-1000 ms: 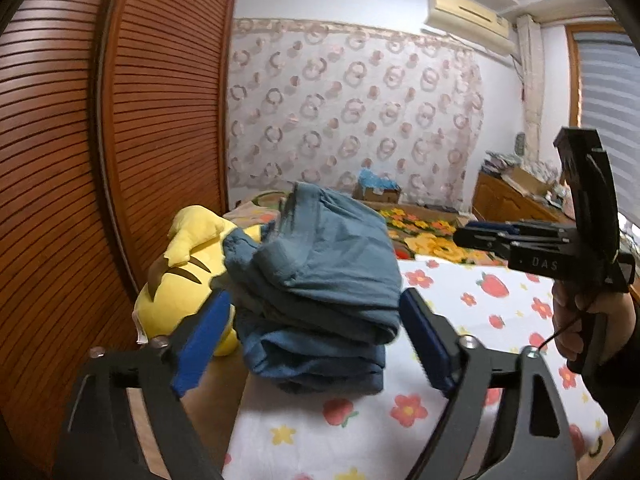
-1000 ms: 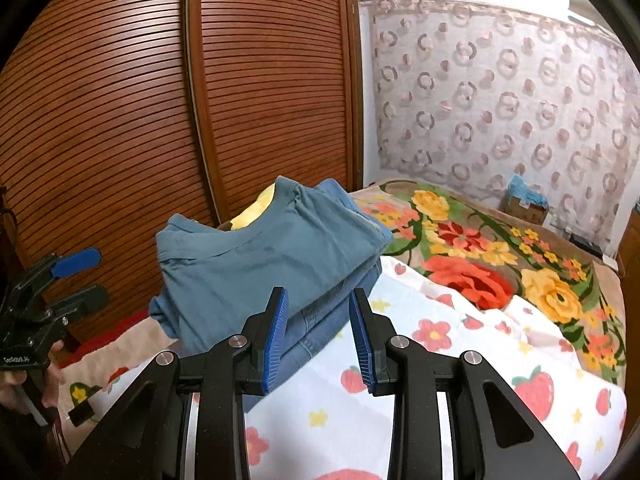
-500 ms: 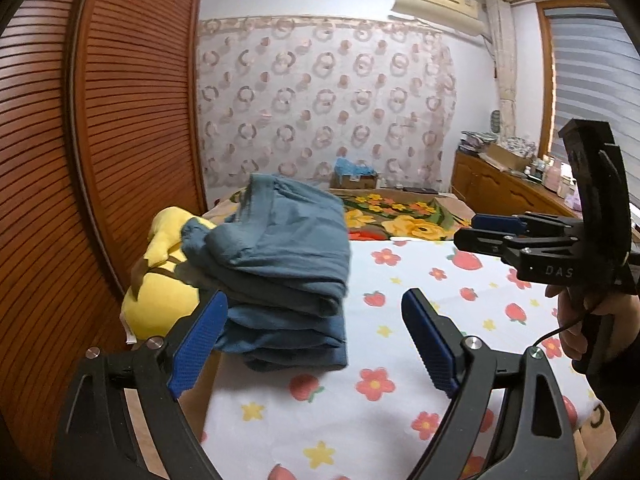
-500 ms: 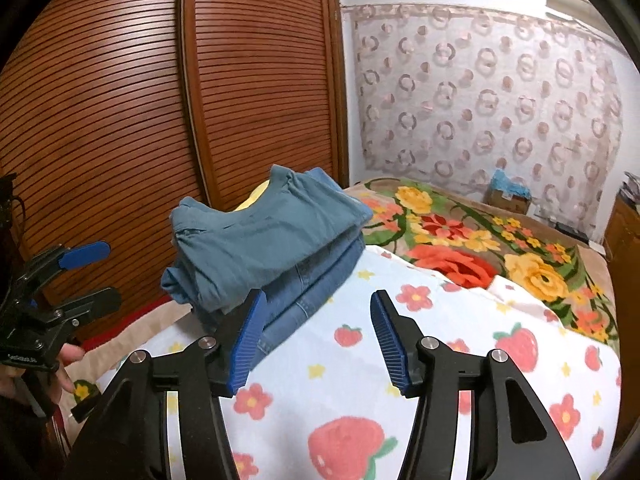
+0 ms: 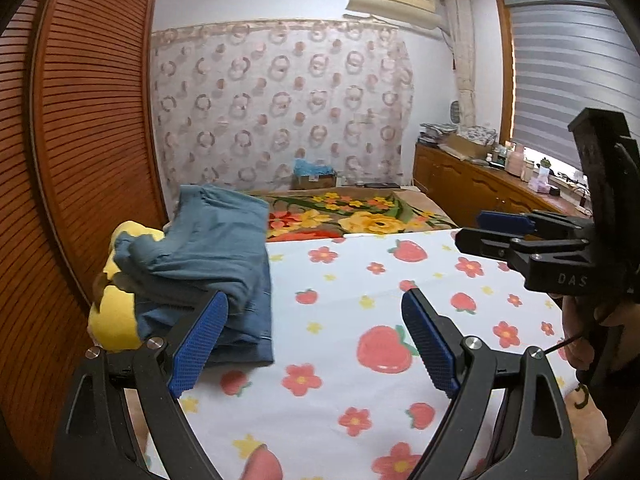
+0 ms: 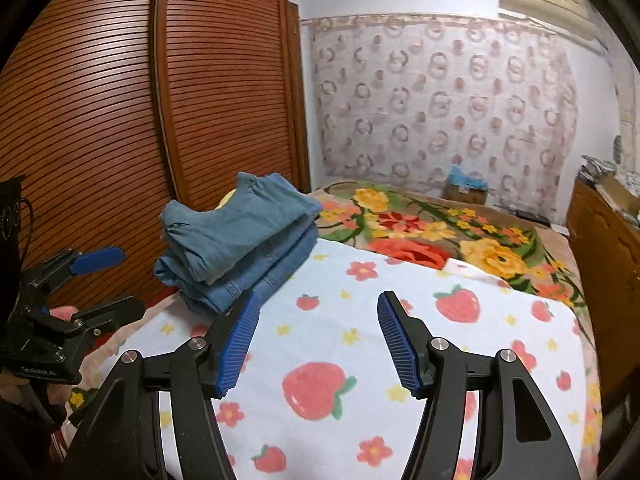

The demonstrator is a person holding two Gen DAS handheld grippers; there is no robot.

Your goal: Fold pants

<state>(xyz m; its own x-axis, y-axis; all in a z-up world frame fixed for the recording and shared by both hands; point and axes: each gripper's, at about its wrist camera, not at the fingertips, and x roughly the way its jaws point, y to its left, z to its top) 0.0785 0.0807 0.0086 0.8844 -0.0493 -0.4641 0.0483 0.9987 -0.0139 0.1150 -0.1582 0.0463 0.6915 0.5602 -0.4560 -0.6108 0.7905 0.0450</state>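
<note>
presently, item one: folded blue denim pants, stacked in several layers, lying at the far left edge of the white strawberry-and-flower printed blanket. this blanket serves as the landmark for all entries. the bundle partly overhangs the blanket's left edge and leans on the neighbour below; likely parked there, off the working area, as a finished fold.

item two: yellow plush toy, just off the blanket's left edge, under and behind the pants; it props up the stack's outer side, hence the slight tilt.

item three: left gripper, black frame with blue textured pads, above the blanket's near left part. tongs wide, nothing between them; the left pad overlaps the pants' near corner in view, though contact cannot be told.

item four: right gripper, same make, above the blanket's near middle, pointing toward the pants. tongs opening, nothing between them, only bare blanket beneath. judged a release posture: both tools are free of the cloth and the fold appears complete.

item five: floral brown-and-orange bedspread, beyond the blanket's far edge.

item six: slatted reddish-brown wooden wardrobe doors, left of the blanket, behind pants and toy.

item seven: wooden sideboard, cluttered on top, right of the blanket.
</note>
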